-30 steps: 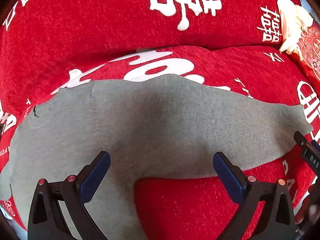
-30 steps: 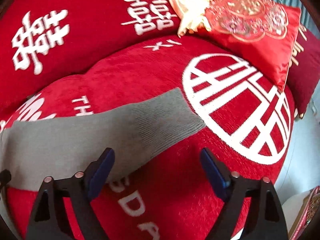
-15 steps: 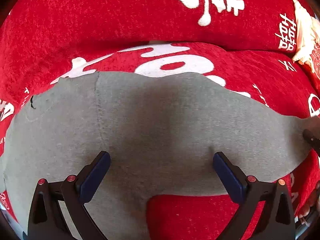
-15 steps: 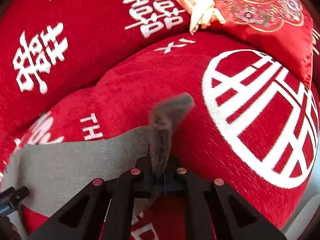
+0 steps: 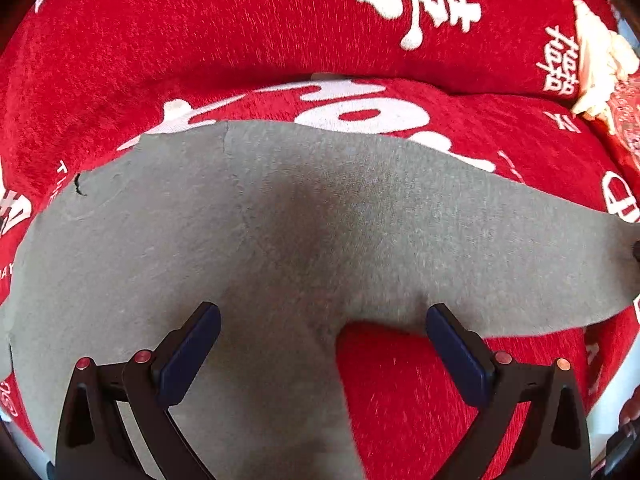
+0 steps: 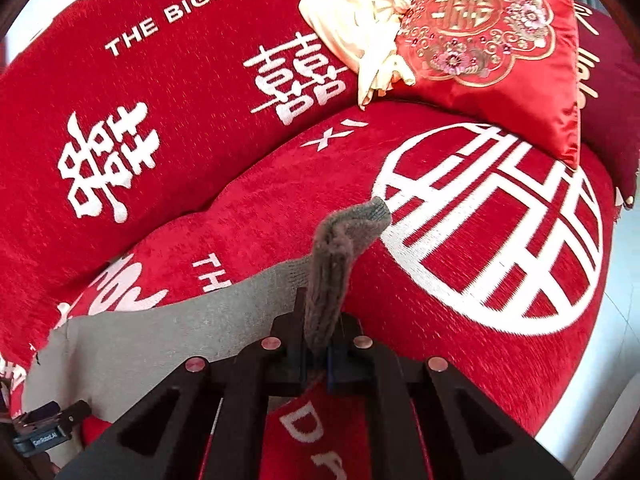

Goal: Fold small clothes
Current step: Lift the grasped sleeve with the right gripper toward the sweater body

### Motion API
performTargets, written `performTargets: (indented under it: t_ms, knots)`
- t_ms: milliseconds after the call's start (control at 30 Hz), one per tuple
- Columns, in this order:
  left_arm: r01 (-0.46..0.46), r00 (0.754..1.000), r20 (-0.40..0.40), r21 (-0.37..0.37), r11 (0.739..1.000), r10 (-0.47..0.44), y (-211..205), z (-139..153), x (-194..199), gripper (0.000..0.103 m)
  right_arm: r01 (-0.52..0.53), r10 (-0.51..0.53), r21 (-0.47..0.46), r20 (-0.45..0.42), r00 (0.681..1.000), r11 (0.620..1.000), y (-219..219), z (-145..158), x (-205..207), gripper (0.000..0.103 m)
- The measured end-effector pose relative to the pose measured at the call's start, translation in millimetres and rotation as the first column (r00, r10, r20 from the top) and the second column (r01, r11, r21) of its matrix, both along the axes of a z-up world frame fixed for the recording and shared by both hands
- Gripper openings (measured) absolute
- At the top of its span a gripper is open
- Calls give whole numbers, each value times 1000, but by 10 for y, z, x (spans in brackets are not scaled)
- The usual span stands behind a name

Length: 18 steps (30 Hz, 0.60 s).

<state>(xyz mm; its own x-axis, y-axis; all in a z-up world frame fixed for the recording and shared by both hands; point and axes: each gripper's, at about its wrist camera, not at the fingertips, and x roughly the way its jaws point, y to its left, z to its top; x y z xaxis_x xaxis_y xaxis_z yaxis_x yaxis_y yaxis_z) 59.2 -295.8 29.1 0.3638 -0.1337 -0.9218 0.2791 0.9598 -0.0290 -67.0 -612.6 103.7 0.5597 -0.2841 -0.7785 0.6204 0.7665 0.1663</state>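
We have one grey sock (image 5: 320,232) to fold, lying spread flat across the seat of the red sofa (image 5: 200,40), its toe end to the left and its ribbed cuff (image 6: 352,224) to the right. Our right gripper (image 6: 320,352) is clenched on that cuff, fingers (image 6: 298,336) pressed together with the knit bunched between them, so the cuff stands up off the cushion in a limp curl while the remainder lies flat. The left gripper (image 5: 320,344) hangs over the heel bend with its fingers (image 5: 192,352) spread wide, grasping nothing, the near edge of the sock between them. We judge the sock light and thoroughly soft: it droops wherever it is unsupported, will not hold a crease by itself, and probably drags a little on the plush cover rather than sliding. The thicker cuff is the surest place to grip; a second hold or a pin near the heel should keep the foot part from trailing as the cuff is carried over. Counting what else is here: two grippers, one embroidered red cushion (image 6: 500,40) at the far right, and one cream cloth (image 6: 360,20) bundled against it
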Motion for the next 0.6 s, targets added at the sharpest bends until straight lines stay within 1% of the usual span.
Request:
performTargets:
  t_ms: [133, 267, 600]
  knots:
    - [20, 999, 38, -57, 998, -18, 148, 98, -124, 103, 18, -18, -1, 0, 1000, 1000, 53, 53, -82, 7]
    - [19, 998, 55, -99, 995, -14, 300, 157, -186, 103, 26, -26, -15, -4, 1000, 1000, 120, 134, -103, 7]
    - [-9, 997, 75, -136, 991, 19, 661, 218, -263, 103, 54, -53, -70, 14, 998, 996, 310, 361, -128, 7]
